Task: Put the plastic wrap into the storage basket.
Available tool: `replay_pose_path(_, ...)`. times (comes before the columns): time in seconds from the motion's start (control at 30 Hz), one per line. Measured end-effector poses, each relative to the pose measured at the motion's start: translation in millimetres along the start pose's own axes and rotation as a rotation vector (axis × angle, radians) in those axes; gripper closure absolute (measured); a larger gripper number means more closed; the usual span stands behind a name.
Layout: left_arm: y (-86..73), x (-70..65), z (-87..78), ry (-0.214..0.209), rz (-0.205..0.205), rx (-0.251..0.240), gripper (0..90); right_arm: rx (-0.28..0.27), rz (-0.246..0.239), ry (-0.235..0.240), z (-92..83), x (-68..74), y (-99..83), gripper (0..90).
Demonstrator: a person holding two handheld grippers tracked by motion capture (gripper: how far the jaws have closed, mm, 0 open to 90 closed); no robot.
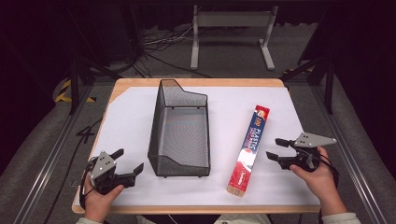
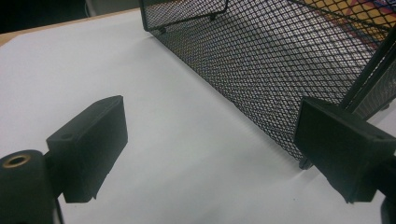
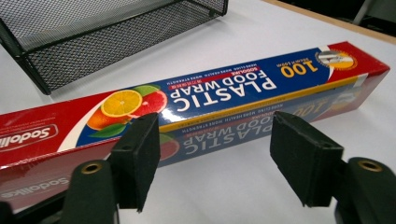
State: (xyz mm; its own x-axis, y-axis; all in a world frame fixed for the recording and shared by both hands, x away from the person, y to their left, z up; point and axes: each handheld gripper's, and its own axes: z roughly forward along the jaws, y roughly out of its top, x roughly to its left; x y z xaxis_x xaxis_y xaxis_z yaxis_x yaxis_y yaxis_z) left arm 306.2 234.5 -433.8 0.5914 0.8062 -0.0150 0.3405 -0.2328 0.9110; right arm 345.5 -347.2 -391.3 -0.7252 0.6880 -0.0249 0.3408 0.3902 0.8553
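Observation:
A long red and blue box of plastic food wrap [image 1: 248,149] lies flat on the white table cover, right of centre; in the right gripper view the box [image 3: 224,93] stretches across just beyond the jaws. My right gripper [image 1: 276,148] is open, a short way right of the box and pointing at it, with nothing between the jaws. A black wire mesh basket [image 1: 180,128] stands empty in the middle of the table. My left gripper [image 1: 127,161] is open near the front left corner, just left of the basket [image 2: 280,60], holding nothing.
The white cover [image 1: 126,121] spreads over a wooden table with its edge [image 1: 196,82] showing at the back. Beyond the table a grey metal stand [image 1: 231,28] and cables lie on the dark floor. Aluminium rails run along both sides.

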Motion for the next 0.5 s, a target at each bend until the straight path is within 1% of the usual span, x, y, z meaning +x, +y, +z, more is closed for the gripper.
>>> replay_pose_path(0.07, -0.1, -0.1, -0.2, 0.0, -0.006, -0.003, 10.8, -0.014, 0.0, 0.024, -2.2, 1.8, 3.9, 41.9)
replay_pose_path(0.13, -0.3, -0.1, -0.6, 0.001, -0.01, -0.002, 10.8, -0.016, 0.0, 0.036, -3.3, 3.5, 6.9, 45.4)
replay_pose_path(0.17, -0.3, 0.2, -0.7, 0.0, -0.005, -0.002, 10.9, -0.018, -0.003, 0.042, -3.8, 4.8, 8.7, 46.7)
replay_pose_path(0.23, -0.2, 0.6, -1.1, 0.004, -0.004, -0.003, 10.9, -0.019, -0.007, 0.046, -4.4, 6.6, 11.1, 49.0)
replay_pose_path(0.3, 0.0, 1.0, -1.1, 0.003, -0.006, -0.004, 10.9, -0.017, -0.006, 0.053, -4.8, 8.9, 12.5, 54.9)
replay_pose_path(0.33, 0.0, 1.0, -1.1, 0.003, -0.006, -0.004, 10.9, -0.017, -0.006, 0.053, -4.8, 8.9, 12.5, 54.9)
replay_pose_path(0.37, -0.1, 1.2, -0.8, 0.005, -0.005, -0.004, 10.9, -0.016, -0.001, 0.06, -5.1, 10.9, 13.4, 59.4)
replay_pose_path(0.4, -0.3, 1.1, -0.5, 0.005, -0.005, -0.004, 10.9, -0.007, 0.002, 0.081, -5.5, 15.3, 15.1, 66.2)
replay_pose_path(0.5, -0.3, 1.1, -0.4, 0.005, -0.006, -0.005, 11.1, 0.012, -0.041, 0.103, -5.3, 27.4, 21.4, 79.1)
